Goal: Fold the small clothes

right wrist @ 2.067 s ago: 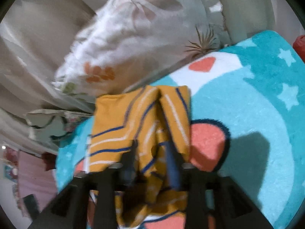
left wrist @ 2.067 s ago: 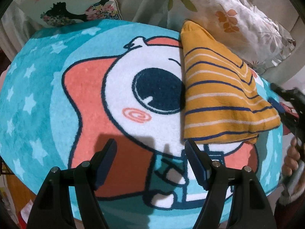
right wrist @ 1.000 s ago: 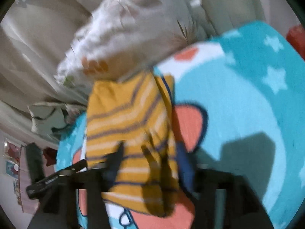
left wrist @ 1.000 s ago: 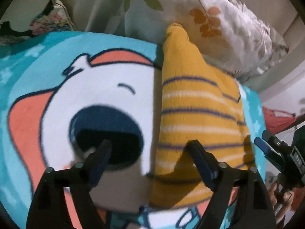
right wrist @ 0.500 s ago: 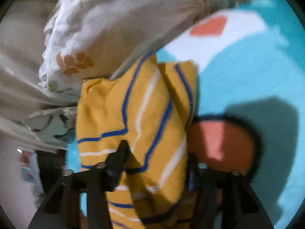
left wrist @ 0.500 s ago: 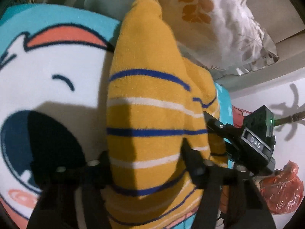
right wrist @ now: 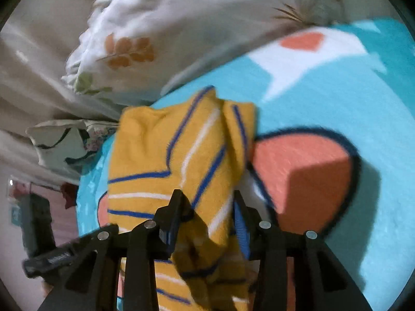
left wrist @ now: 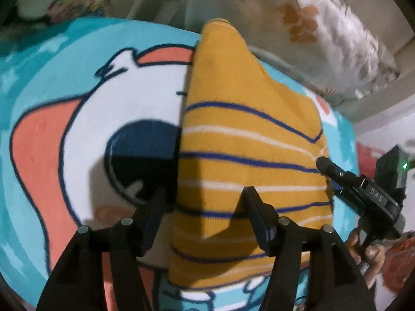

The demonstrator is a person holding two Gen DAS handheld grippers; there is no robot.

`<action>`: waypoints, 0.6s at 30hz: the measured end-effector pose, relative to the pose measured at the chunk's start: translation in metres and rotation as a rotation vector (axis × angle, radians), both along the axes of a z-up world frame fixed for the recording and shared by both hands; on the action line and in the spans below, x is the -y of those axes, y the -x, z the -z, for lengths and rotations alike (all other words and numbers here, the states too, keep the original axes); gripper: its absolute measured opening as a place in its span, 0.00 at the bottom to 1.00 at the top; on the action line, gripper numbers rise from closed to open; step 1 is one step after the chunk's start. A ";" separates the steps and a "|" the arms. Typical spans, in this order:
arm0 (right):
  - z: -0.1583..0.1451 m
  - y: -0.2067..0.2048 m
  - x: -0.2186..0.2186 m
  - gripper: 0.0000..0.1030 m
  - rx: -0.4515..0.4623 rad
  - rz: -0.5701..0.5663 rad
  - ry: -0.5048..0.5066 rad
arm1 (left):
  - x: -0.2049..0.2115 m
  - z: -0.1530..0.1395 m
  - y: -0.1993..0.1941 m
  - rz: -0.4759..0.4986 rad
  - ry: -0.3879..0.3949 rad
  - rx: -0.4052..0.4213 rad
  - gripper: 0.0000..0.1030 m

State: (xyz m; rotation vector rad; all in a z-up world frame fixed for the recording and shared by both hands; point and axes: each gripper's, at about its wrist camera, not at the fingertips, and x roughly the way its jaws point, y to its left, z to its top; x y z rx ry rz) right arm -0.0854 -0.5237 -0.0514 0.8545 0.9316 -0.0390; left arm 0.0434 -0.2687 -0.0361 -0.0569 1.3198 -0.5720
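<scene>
Mustard-yellow knitted garment with blue and white stripes lies folded on the turquoise cartoon-print blanket, near its far edge beside a white leaf-print pillow. Left gripper is spread wide over the garment's near edge. Right gripper straddles a raised fold; whether it pinches, I cannot tell.

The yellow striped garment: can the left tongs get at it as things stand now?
Probably yes. The left tongs stand open right over the yellow striped garment, with nothing lying between. The right tongs straddle a fold at its other side.
</scene>
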 end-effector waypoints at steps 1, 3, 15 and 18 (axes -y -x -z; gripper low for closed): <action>-0.004 0.005 0.003 0.41 0.005 0.022 -0.004 | -0.004 -0.005 0.004 -0.010 -0.008 0.015 0.60; -0.022 0.016 0.009 0.42 0.038 0.060 0.037 | -0.009 -0.015 0.013 -0.033 -0.045 0.065 0.63; -0.029 -0.072 -0.033 0.33 0.027 -0.159 0.152 | -0.055 -0.045 0.068 -0.153 -0.120 0.192 0.71; -0.025 -0.064 -0.011 0.19 -0.105 0.028 0.289 | -0.076 -0.050 0.083 -0.197 -0.146 0.210 0.71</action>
